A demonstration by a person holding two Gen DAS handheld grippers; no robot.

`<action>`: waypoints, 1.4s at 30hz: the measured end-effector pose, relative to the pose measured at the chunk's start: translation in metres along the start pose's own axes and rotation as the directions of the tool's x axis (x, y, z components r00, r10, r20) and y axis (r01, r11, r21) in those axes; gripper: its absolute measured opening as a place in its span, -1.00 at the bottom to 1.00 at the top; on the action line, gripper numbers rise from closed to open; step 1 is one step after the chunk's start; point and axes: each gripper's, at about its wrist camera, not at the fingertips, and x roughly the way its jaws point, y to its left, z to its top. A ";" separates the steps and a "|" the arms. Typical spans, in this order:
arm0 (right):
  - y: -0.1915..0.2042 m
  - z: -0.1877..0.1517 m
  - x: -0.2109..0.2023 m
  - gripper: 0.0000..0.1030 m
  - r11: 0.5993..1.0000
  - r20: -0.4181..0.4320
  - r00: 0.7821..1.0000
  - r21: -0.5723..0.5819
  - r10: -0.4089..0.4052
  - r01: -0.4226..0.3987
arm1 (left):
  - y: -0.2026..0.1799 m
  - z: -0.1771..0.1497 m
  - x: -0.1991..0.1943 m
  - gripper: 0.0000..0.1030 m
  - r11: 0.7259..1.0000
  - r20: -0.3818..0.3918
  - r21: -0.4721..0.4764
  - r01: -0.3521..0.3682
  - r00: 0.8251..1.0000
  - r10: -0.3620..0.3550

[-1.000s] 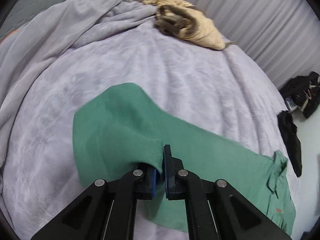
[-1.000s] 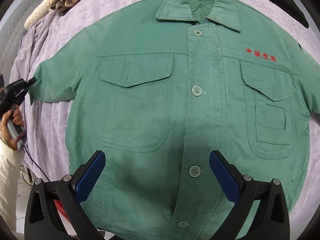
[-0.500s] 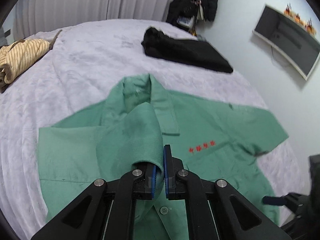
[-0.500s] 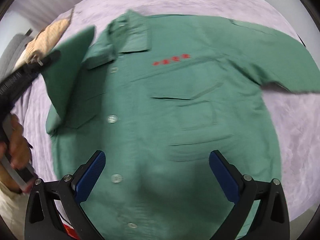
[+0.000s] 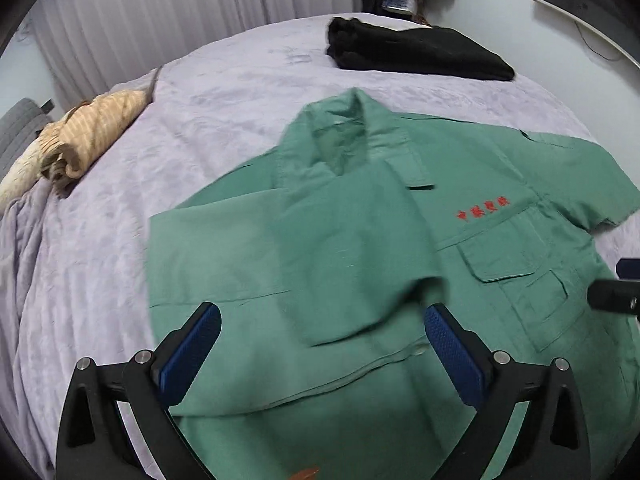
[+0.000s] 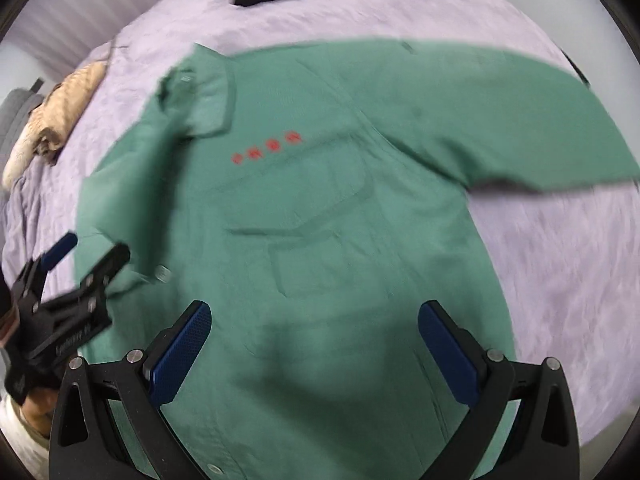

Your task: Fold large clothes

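The left gripper (image 5: 320, 344), a second ago clamped on the cuff of the green shirt's (image 5: 400, 280) sleeve (image 5: 340, 264) out over the lilac bedspread (image 5: 240, 92), now has its jaws opening wide, with nothing pressed between the pads. The sleeve, earlier stretched out to the side, now lies folded across the shirt's chest, below the collar and left of the red lettering (image 5: 482, 209).

Both grippers: black angular frames, silver screw heads at the pivots, ribbed blue pads on the fingers (image 5: 190, 350). Left gripper (image 6: 86, 254) carries white lettering (too blurred to read). Person's sleeve (image 6: 20, 438) is off-white.
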 end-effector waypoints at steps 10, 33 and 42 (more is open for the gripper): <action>0.195 0.033 0.078 1.00 0.852 0.035 0.999 -0.524 0.020 0.002 | 0.133 -0.058 0.069 0.98 0.943 -0.254 -0.269 -0.198 0.959 0.129; 0.095 -0.005 0.082 0.48 0.698 0.011 0.741 0.324 0.672 -0.638 | 0.192 0.041 0.143 0.98 0.948 -0.277 -0.313 0.064 0.948 -0.156; 0.226 -0.054 0.179 -0.85 0.580 -0.049 0.644 0.492 0.763 -0.649 | 0.208 0.048 0.148 -0.97 0.920 -0.251 -0.373 0.123 0.941 -0.227</action>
